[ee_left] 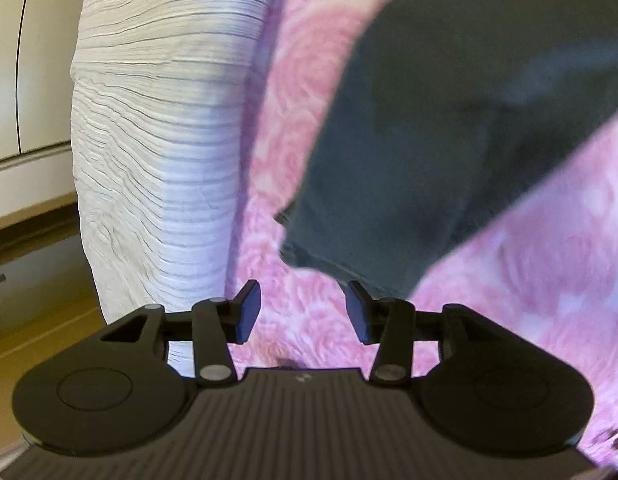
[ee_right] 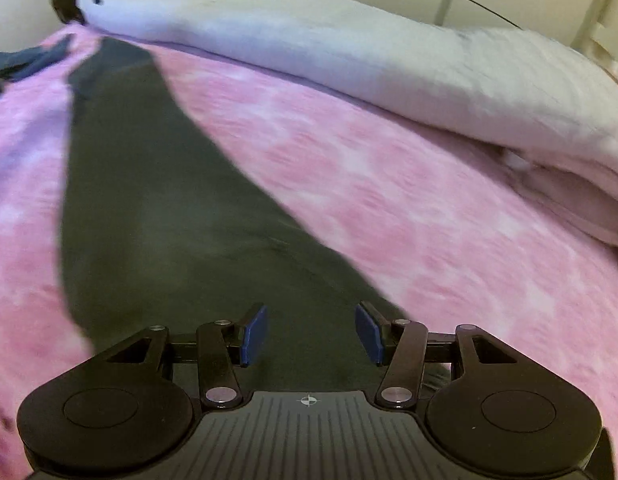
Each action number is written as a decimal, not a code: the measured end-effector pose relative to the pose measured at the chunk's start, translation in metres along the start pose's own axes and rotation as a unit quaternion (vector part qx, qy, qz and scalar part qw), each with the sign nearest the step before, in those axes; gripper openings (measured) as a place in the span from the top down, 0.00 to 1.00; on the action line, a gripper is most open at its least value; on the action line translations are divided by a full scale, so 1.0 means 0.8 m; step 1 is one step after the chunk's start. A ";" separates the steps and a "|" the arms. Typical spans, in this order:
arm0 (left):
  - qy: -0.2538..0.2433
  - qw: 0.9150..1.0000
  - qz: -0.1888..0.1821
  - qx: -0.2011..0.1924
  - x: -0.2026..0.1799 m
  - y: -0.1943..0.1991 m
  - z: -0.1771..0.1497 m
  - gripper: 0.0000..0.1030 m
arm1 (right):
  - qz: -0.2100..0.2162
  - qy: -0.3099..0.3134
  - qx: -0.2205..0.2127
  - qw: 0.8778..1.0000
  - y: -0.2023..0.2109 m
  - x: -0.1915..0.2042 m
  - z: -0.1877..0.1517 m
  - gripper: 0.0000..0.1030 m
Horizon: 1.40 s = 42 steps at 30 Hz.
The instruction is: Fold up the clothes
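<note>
Dark grey-green knit cloth, one long garment (ee_right: 157, 208), soft and limp by the look of it; judged light, apt to sag and drag rather than hold a crease, not fragile, not slippery on the plush beneath.

Right gripper (ee_right: 311, 334): blue pads spread wide, nothing between them, poised low over the near end of the garment, which runs from directly under the fingers away ahead and to the left.

Left gripper (ee_left: 301, 312): fingers likewise parted and empty, aimed along the bed; the garment's hemmed end (ee_left: 317, 256) lies just ahead, slightly right of the fingertips, apart from them.

Suggested hold: pinch at the hemmed edge or a corner, both layers together, one gripper at each end.

Underlay: pink rose-patterned plush blanket (ee_left: 293, 128). Beyond, left of the left gripper: white ribbed folded quilt (ee_left: 157, 152). Both views motion-blurred.
</note>
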<state>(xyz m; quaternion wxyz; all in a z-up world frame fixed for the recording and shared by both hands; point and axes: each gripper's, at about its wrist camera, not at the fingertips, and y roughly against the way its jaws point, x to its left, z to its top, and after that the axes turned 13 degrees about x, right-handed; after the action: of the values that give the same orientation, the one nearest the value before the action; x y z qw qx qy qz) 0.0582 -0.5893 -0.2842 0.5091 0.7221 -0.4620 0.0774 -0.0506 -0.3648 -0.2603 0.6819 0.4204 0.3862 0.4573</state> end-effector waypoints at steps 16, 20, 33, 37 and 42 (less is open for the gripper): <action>-0.104 0.965 0.151 -0.187 -0.160 -0.161 -0.043 0.76 | -0.020 -0.037 0.021 0.999 -0.047 0.288 0.116 0.49; -0.182 0.939 0.179 -0.228 -0.165 -0.179 -0.066 0.95 | -0.028 -0.037 0.040 0.998 -0.060 0.336 0.137 0.49; -0.117 0.953 0.135 -0.245 -0.073 -0.218 -0.101 0.84 | -0.025 -0.015 0.049 0.998 -0.090 0.370 0.200 0.49; -0.134 0.957 0.116 -0.228 -0.099 -0.238 -0.108 0.79 | -0.017 0.004 0.058 0.998 -0.106 0.374 0.210 0.49; -0.094 0.971 0.083 -0.205 -0.097 -0.244 -0.115 0.77 | -0.018 0.003 0.070 0.997 -0.128 0.368 0.211 0.49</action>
<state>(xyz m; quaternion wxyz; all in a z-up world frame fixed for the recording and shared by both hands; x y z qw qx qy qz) 0.1934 -0.4589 -0.4159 0.5920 0.5658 -0.5722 -0.0454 0.2170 -0.1465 -0.3381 0.6579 0.4582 0.4269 0.4183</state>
